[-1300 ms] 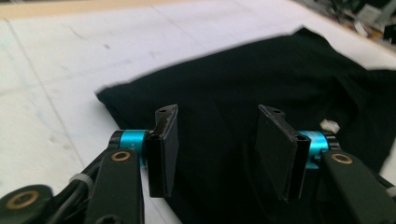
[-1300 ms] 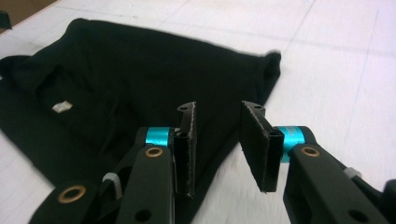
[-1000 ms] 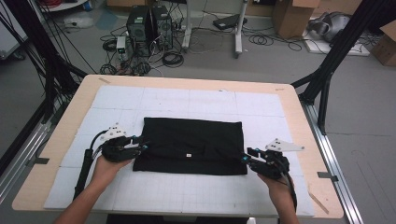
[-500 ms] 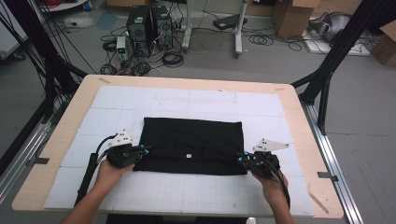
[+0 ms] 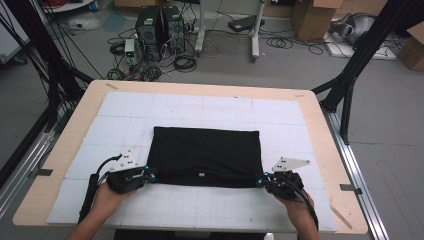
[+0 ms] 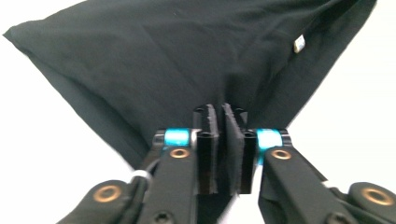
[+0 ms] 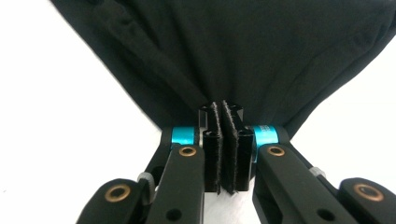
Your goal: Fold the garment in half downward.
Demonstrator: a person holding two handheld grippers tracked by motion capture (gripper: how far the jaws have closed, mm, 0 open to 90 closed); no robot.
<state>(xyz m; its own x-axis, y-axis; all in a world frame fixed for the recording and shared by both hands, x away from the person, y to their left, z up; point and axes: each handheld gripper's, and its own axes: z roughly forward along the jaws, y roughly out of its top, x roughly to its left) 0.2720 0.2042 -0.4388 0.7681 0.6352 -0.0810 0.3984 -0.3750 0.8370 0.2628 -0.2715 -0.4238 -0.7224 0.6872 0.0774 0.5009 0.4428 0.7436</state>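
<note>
At table's near edge | both tools (image 5: 150, 173) (image 5: 262, 180) clamp black cloth (image 5: 205, 155) | corners drawn nearer person

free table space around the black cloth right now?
Bare mat beyond the black cloth up to the table far edge, and strips either side. Crowded at the near corners, where left gripper and right gripper clamp it.
</note>
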